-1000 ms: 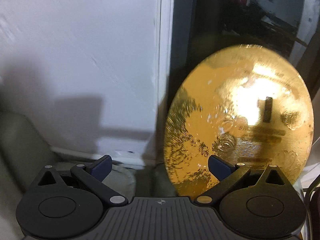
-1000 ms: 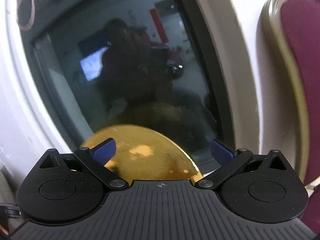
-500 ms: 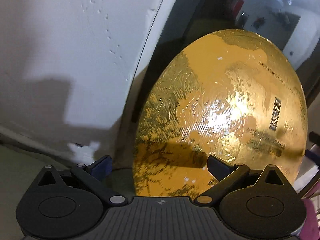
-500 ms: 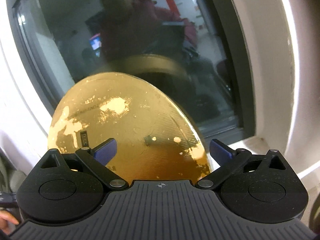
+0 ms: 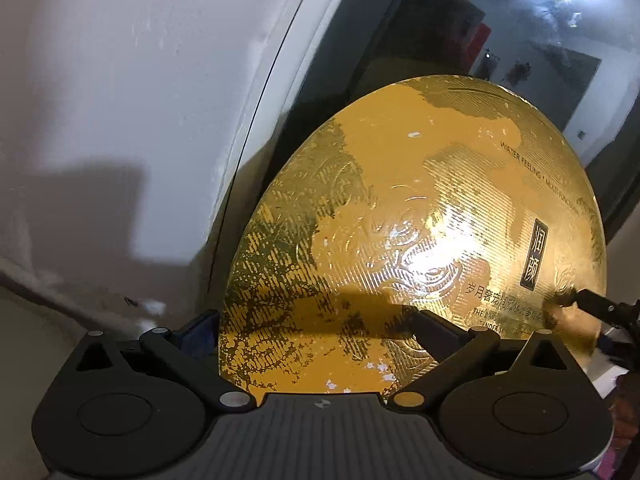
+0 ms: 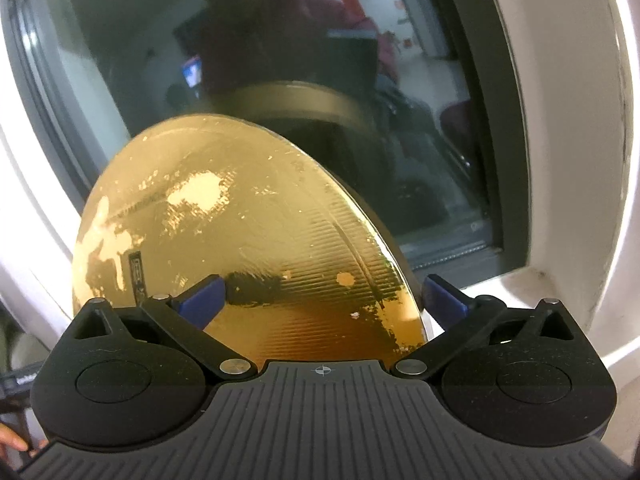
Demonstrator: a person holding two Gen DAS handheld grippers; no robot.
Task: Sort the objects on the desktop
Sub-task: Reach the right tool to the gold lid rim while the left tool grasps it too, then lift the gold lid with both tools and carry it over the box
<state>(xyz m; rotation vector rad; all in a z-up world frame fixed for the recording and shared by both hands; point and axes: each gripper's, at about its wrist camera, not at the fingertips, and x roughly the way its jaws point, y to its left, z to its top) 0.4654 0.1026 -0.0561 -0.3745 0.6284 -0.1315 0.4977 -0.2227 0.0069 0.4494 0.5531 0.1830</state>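
- left tool (image 5: 316, 326): fingers spread wide and gripping nothing; the gold round box (image 5: 416, 240) stands on edge straight ahead, its lower rim between the fingers, its left edge just beside the left finger.
- gold round box: leaning by the dark window (image 6: 280, 60), printed face toward both tools, flat faces running left to right.
- right tool (image 6: 322, 298): fingers apart and empty; the box's right edge sits just inside the right finger, so both look about equally near.
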